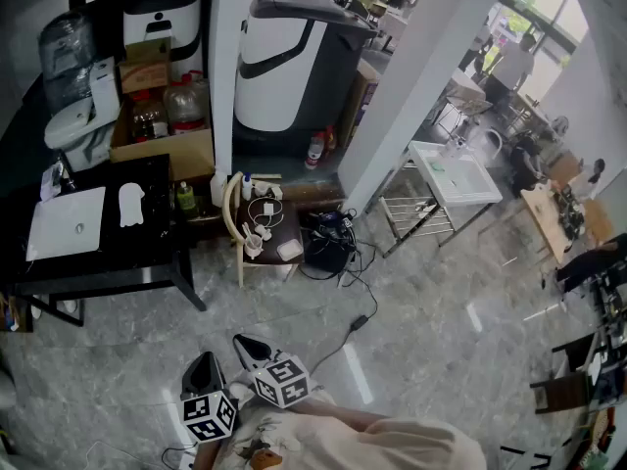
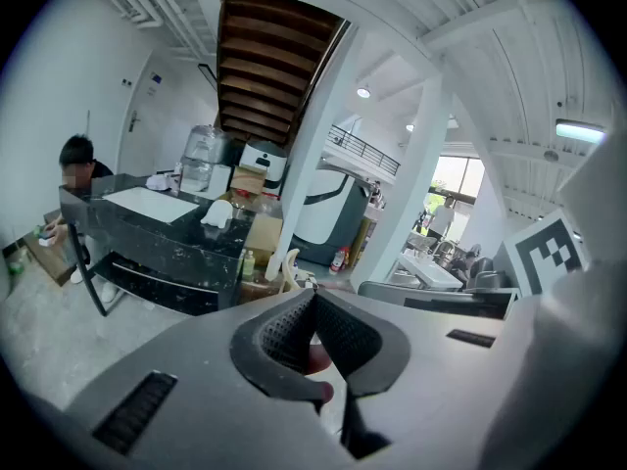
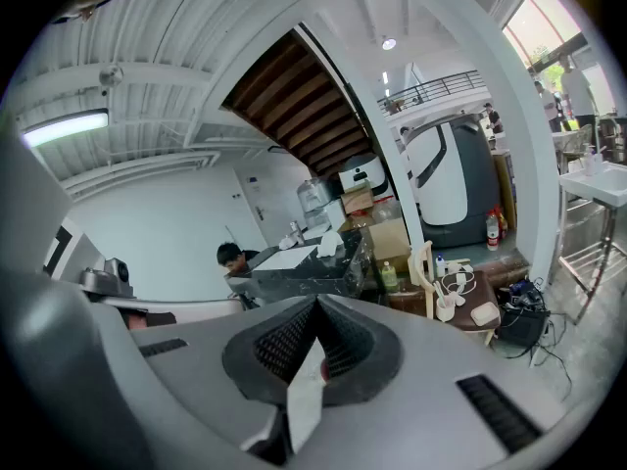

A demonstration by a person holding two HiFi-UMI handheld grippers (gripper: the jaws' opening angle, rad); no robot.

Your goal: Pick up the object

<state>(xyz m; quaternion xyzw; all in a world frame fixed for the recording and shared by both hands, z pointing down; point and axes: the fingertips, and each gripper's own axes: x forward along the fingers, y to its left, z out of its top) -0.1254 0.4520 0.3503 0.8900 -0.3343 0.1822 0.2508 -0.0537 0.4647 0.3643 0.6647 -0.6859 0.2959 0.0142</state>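
Jaws together — left gripper (image 1: 204,362), right gripper (image 1: 251,345) side by side, seemingly tilted downward.

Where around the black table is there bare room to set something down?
Bare: the black table's right end, beside the white glove-shaped object, and its front strip below the flat white laptop; also grey floor in front of it. Crowded: the wooden chair's seat and the cardboard box of bottles.

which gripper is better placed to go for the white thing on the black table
Left, marginally. The left gripper and right gripper are both shut, side by side near the person, far from the black table. The white object lies to the left, on the left gripper's side.
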